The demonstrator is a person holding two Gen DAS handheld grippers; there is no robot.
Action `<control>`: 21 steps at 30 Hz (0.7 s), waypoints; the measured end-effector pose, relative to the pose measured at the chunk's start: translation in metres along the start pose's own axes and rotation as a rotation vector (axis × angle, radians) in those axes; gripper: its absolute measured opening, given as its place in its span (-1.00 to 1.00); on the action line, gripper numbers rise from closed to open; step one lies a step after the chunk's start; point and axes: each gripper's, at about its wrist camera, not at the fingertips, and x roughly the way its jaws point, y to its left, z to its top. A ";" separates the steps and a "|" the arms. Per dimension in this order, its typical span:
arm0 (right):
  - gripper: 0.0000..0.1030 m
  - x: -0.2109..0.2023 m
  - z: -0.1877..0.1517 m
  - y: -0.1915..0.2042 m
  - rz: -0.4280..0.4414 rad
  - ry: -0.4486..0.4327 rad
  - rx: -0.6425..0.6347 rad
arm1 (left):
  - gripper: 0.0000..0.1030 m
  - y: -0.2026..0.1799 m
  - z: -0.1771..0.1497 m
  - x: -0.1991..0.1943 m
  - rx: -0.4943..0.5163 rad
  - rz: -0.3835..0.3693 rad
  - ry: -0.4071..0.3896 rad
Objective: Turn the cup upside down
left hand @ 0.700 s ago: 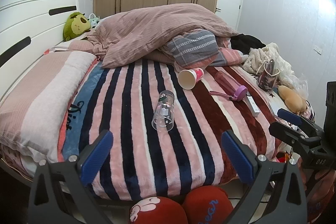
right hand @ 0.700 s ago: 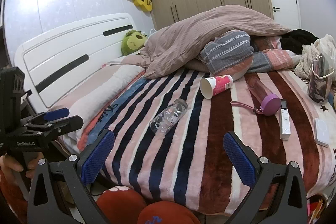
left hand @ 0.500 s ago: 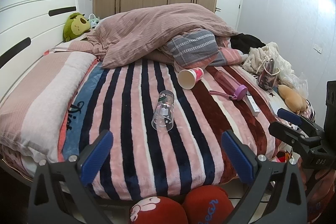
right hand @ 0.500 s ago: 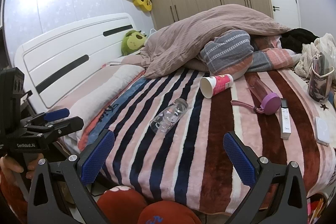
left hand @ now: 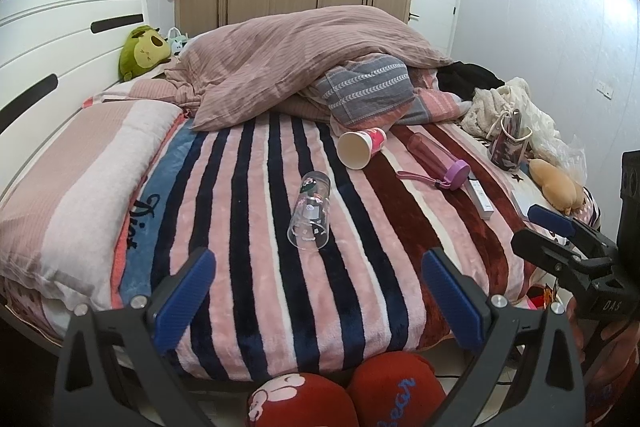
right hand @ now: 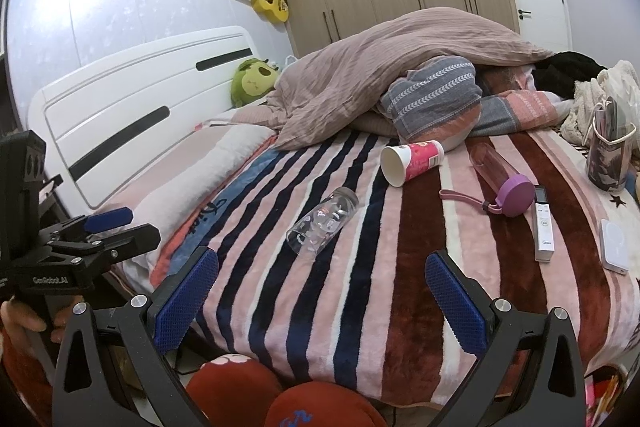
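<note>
A pink and white paper cup (left hand: 361,147) lies on its side on the striped blanket, mouth toward me; it also shows in the right wrist view (right hand: 411,162). A clear glass cup with printed figures (left hand: 310,211) lies on its side nearer the bed's front edge, also in the right wrist view (right hand: 322,219). My left gripper (left hand: 318,297) is open and empty, short of the bed's front edge. My right gripper (right hand: 320,297) is open and empty, also short of the edge. Each gripper shows at the side of the other's view.
A pink bottle with a purple lid (left hand: 438,161), a white remote (left hand: 480,199) and a patterned bag (left hand: 509,147) lie at the right. A heaped duvet (left hand: 296,67) and pillows fill the back. A white headboard (left hand: 48,39) is left. Red slippers (left hand: 344,395) are below.
</note>
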 end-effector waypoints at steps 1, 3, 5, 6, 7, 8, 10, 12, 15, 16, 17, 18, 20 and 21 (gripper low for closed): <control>1.00 0.001 0.000 0.000 0.000 0.000 0.000 | 0.98 0.000 0.000 0.000 0.001 0.001 0.000; 1.00 -0.001 -0.001 0.001 -0.003 -0.002 0.000 | 0.98 0.000 0.001 0.002 0.001 0.001 0.001; 1.00 -0.002 -0.001 0.001 -0.003 -0.001 0.002 | 0.98 0.001 0.002 0.004 0.002 0.002 0.001; 1.00 -0.002 -0.001 0.001 -0.004 -0.001 0.003 | 0.98 -0.002 -0.002 -0.001 0.002 0.002 0.002; 1.00 -0.002 -0.001 0.000 -0.003 -0.001 0.003 | 0.98 -0.001 -0.002 0.000 0.002 0.001 0.001; 1.00 -0.003 0.000 0.001 -0.003 -0.001 0.004 | 0.98 -0.001 -0.001 0.000 0.002 0.002 0.001; 1.00 -0.003 0.000 0.000 -0.001 0.000 0.005 | 0.98 -0.001 -0.001 0.001 0.002 0.002 0.002; 1.00 -0.003 -0.001 0.001 -0.001 0.000 0.005 | 0.98 -0.002 -0.001 0.001 0.003 0.004 0.002; 1.00 -0.003 -0.001 0.001 -0.001 0.000 0.006 | 0.98 -0.004 -0.003 0.000 0.003 0.004 0.003; 1.00 -0.003 -0.001 0.001 -0.001 -0.001 0.006 | 0.98 -0.003 -0.002 0.001 0.004 0.003 0.004; 1.00 -0.003 -0.001 0.001 -0.001 0.000 0.006 | 0.98 -0.003 -0.002 0.001 0.004 0.003 0.004; 1.00 -0.003 -0.001 0.001 -0.001 0.000 0.006 | 0.98 -0.004 -0.003 -0.001 0.004 0.004 0.005; 1.00 -0.003 -0.001 0.000 0.000 -0.001 0.006 | 0.98 -0.004 -0.002 0.001 0.005 0.004 0.005; 1.00 -0.003 -0.001 0.001 0.000 0.000 0.006 | 0.98 -0.005 -0.003 -0.001 0.005 0.005 0.006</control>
